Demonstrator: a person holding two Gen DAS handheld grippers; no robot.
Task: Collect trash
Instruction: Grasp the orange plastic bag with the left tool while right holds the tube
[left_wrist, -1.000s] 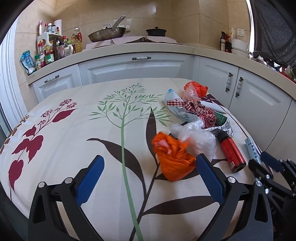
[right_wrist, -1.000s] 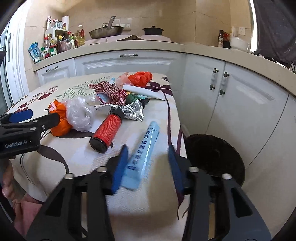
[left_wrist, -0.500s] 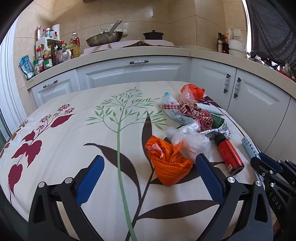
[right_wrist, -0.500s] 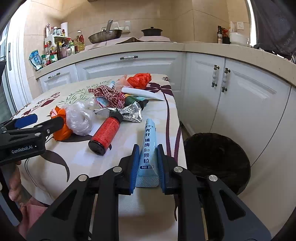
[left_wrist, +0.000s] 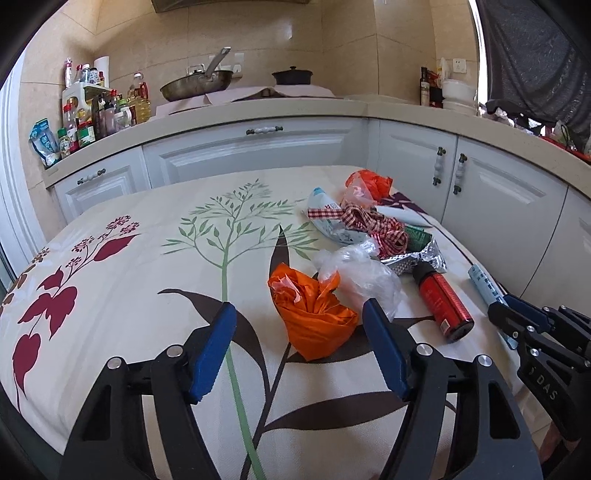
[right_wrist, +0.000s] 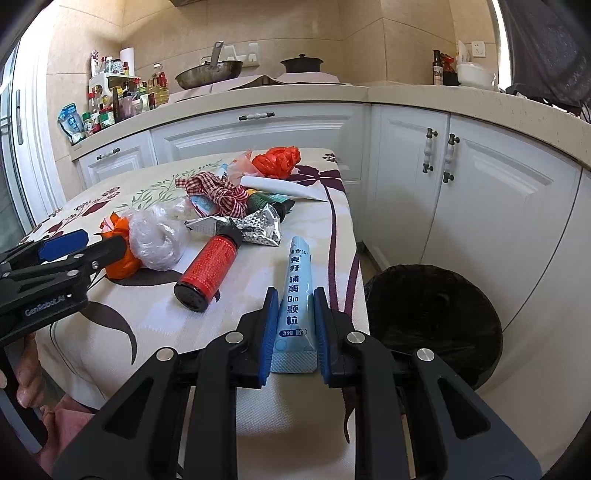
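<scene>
My right gripper (right_wrist: 294, 326) is shut on a light blue sachet (right_wrist: 297, 295) near the table's right edge; the sachet also shows in the left wrist view (left_wrist: 484, 284). My left gripper (left_wrist: 299, 347) is open, its blue pads either side of a crumpled orange bag (left_wrist: 314, 315), just short of it. A clear plastic bag (left_wrist: 360, 275), a red can (left_wrist: 441, 301), a foil wrapper (left_wrist: 417, 254), a checked ribbon (left_wrist: 369, 221) and a red bag (left_wrist: 369, 182) lie in a pile on the table.
The table has a leaf-print cloth (left_wrist: 147, 258). A black-lined trash bin (right_wrist: 432, 317) stands on the floor right of the table. White cabinets (right_wrist: 480, 206) and a counter with a pan (left_wrist: 197, 85) run behind.
My right gripper closed on the blue sachet. My left gripper narrowed and moved closer to the orange bag, which now sits between its pads.
</scene>
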